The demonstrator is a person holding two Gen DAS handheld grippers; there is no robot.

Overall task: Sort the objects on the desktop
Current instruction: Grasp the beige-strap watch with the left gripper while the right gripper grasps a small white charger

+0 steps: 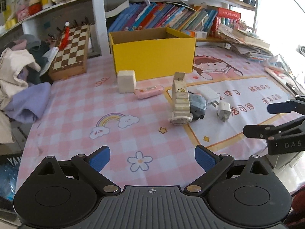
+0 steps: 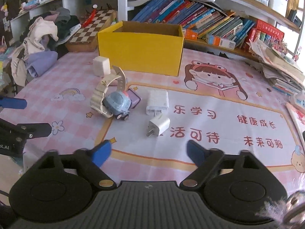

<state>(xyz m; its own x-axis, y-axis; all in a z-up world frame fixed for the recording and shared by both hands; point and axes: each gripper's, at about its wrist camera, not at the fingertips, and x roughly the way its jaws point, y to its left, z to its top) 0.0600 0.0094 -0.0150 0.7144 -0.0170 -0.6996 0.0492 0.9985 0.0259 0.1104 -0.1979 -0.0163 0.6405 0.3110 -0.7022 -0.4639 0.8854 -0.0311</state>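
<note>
1. We note the left gripper [image 1: 152,157] and right gripper [image 2: 148,152] both spread, empty, above the worktop [image 1: 76,114].
2. Small charger [image 2: 159,125] lies before the right gripper, prongs toward camera-left; the yellow box [image 2: 141,49] stands beyond.

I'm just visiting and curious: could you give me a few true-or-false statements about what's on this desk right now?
1. Both tongs, left and right, are open and hold nothing. True.
2. The toy car sits inside the yellow box. False: it stands on the mat in front of the box, against the watch.
3. Two white chargers lie on the mat. True.
4. The chessboard lies flat in the middle of the mat. False: it rests at the desk's left, beside the clothes.
</note>
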